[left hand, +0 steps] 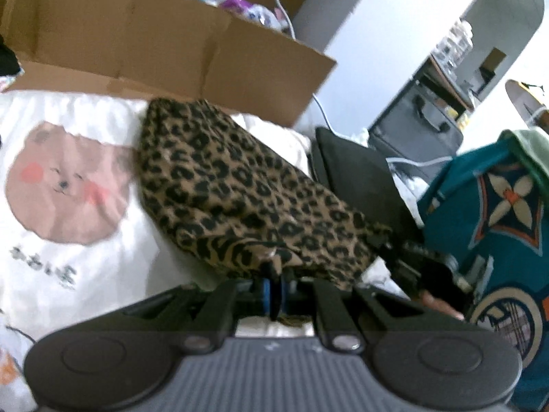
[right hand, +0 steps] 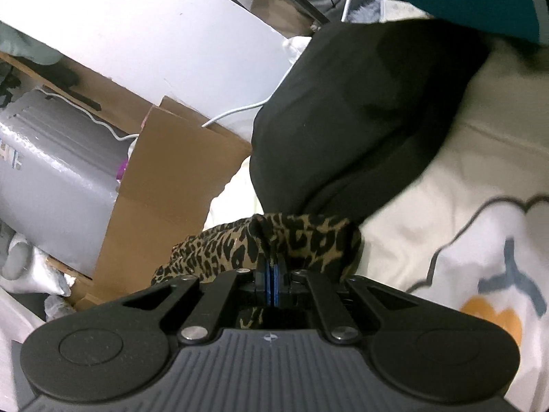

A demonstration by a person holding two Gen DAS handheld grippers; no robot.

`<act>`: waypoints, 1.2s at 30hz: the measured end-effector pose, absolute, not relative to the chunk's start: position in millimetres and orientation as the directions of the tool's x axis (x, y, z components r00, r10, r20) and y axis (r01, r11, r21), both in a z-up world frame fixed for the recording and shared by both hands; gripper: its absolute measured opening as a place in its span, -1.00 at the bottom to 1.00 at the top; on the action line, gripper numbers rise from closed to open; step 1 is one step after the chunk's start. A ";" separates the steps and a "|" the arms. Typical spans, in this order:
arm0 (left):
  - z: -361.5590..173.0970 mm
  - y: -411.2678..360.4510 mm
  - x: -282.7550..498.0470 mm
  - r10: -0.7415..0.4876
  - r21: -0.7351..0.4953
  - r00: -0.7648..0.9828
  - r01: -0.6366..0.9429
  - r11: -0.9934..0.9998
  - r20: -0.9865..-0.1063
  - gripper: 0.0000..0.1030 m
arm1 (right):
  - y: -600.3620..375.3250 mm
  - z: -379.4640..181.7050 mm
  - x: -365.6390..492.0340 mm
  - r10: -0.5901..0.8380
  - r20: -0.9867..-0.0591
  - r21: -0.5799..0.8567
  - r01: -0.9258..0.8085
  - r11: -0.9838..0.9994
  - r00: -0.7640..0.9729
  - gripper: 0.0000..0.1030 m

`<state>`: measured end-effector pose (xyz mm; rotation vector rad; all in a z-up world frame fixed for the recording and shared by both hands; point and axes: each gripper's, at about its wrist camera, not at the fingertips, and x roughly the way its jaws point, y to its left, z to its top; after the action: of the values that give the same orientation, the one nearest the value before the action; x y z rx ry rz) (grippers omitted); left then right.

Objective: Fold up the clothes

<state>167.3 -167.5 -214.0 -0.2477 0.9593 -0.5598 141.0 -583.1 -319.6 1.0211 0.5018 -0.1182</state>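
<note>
Left tool (left hand: 274, 286) is right in front of its camera, blue pads pinched together on an edge of the leopard cloth (left hand: 240, 192), and the fabric spreads up and away from the pinch over the white bedding (left hand: 85, 274). Right tool (right hand: 273, 276) is clamped too, pads tight on a bunched corner of the same cloth, which gathers in a crumpled fold just past the fingertips. So both tools have the leopard piece, one on each end. In the left view the right tool's dark body shows at the cloth's far right corner. Left of the cloth, a brown bear print (left hand: 65, 182) on the bedding. Just beyond the cloth, a black garment (right hand: 360, 120) lies on the bed. To the right, a teal patterned cloth (left hand: 497, 213). Further back, an open cardboard box (left hand: 164, 44), a white cable (right hand: 236, 113) and a grey case (right hand: 58, 171) beside it.
</note>
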 end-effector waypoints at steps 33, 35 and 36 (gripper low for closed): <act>-301.9 -172.1 144.7 -0.298 -0.204 0.361 0.275 0.940 -0.884 -0.01 | -584.3 -327.6 147.3 0.120 -0.503 0.747 0.362 0.558 0.856 -1.00; -300.1 -167.1 148.4 -0.300 -0.215 0.378 0.250 0.944 -0.876 -0.14 | -584.5 -327.9 147.0 0.121 -0.506 0.745 0.363 0.560 0.854 -1.00; -298.3 -164.3 150.5 -0.299 -0.219 0.390 0.236 0.947 -0.871 -0.14 | -584.7 -328.2 146.7 0.121 -0.508 0.744 0.364 0.560 0.853 -1.00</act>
<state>150.5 -164.3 -298.3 -0.0631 1.1199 -0.3406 146.7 -584.7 -328.2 0.9783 0.5525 -0.1516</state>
